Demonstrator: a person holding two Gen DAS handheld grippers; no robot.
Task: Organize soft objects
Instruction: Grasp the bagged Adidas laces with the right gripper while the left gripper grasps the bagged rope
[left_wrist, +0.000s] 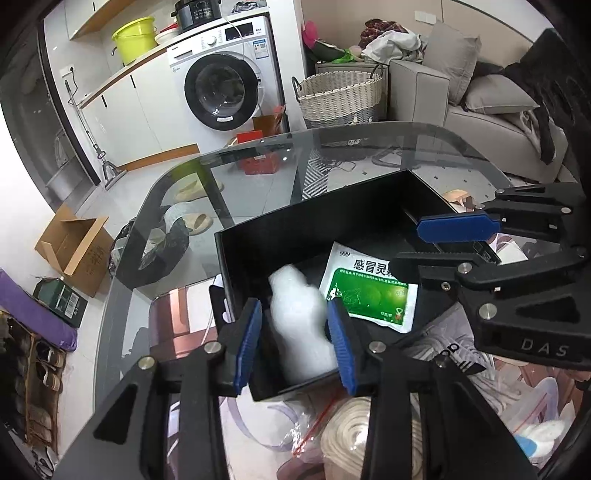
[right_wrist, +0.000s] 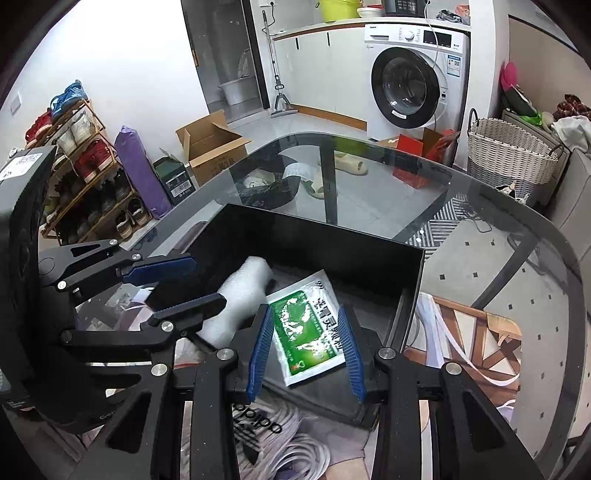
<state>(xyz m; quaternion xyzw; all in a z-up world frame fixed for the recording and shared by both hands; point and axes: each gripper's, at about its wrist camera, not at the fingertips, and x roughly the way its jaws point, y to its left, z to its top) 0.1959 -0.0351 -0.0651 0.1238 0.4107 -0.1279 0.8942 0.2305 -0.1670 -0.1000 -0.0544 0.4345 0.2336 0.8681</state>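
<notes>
A black open box (left_wrist: 280, 225) (right_wrist: 314, 236) stands on the glass table. Inside lie a white foam roll (left_wrist: 299, 325) (right_wrist: 240, 295) and a green-and-white medicine sachet (left_wrist: 369, 288) (right_wrist: 306, 328). My left gripper (left_wrist: 295, 339) is open over the box's near edge, its blue pads apart on either side of the foam roll, which looks blurred. My right gripper (right_wrist: 306, 347) is open just above the sachet, pads on either side without touching. Each gripper also shows in the other view: the right one (left_wrist: 436, 243), the left one (right_wrist: 177, 288).
Bagged soft items lie on the table in front of the box: a rolled white cord (left_wrist: 354, 439) (right_wrist: 295, 454) and a printed bag (right_wrist: 258, 421). A wicker basket (left_wrist: 340, 96), a washing machine (left_wrist: 225, 77), a sofa (left_wrist: 491, 110) and a cardboard box (left_wrist: 74, 247) stand beyond.
</notes>
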